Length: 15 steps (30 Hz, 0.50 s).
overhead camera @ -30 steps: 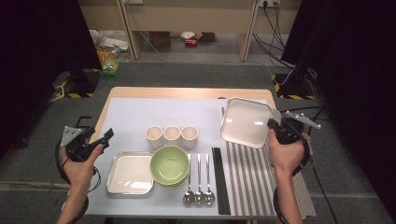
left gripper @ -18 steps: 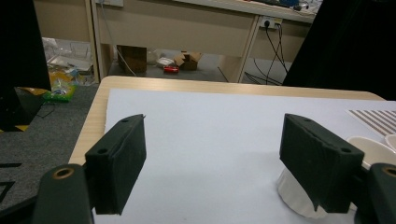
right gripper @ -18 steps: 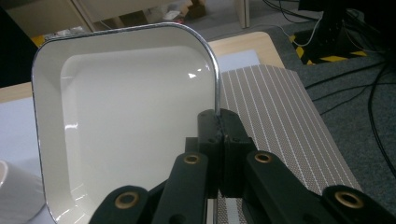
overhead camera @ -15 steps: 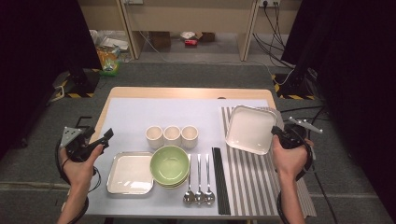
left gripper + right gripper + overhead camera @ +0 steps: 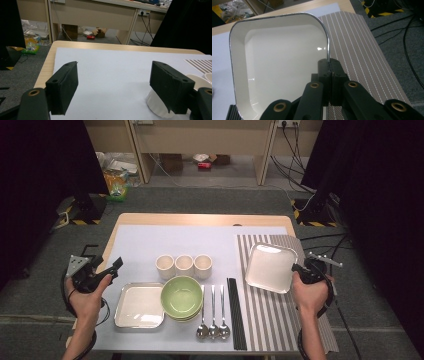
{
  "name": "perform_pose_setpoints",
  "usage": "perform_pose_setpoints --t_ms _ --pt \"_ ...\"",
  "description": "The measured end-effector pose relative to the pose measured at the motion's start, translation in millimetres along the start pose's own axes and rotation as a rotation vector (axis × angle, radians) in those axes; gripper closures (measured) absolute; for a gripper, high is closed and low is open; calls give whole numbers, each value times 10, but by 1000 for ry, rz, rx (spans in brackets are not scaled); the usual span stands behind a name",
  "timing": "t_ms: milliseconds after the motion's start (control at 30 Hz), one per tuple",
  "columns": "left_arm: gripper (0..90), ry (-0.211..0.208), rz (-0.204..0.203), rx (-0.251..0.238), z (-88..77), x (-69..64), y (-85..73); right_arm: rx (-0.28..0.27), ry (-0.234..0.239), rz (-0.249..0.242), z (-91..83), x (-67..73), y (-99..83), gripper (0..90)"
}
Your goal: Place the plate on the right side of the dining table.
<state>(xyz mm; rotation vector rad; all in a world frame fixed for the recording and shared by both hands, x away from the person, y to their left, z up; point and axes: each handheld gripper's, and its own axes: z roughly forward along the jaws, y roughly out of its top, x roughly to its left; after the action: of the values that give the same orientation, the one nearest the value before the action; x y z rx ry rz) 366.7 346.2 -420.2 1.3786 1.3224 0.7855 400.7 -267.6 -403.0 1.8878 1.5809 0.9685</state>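
R gripper [image 5: 300, 271] fingers pinching square plate [image 5: 270, 267] by its right rim, plate tilted over striped mat [image 5: 300, 320]; L gripper [image 5: 107, 270] fingers spread, idle.

The high view looks forward and down from above the person's side, taking in the whole desk [image 5: 150, 240] and the floor beyond. The left gripper view sits low at the desk's left edge, facing across it toward the far wall. The right gripper view looks closely down on the square plate [image 5: 277, 62] and striped mat [image 5: 362, 50], both also seen from above.
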Motion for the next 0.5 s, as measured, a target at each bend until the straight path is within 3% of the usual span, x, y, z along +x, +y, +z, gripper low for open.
perform_pose_setpoints --t_ms 200,500 --pt "221 1 0 1 -3 5 -2 32 -12 -16 69 -45 -25 893" --pt "221 3 0 0 -7 11 1 55 -18 9 155 -99 -44 890"
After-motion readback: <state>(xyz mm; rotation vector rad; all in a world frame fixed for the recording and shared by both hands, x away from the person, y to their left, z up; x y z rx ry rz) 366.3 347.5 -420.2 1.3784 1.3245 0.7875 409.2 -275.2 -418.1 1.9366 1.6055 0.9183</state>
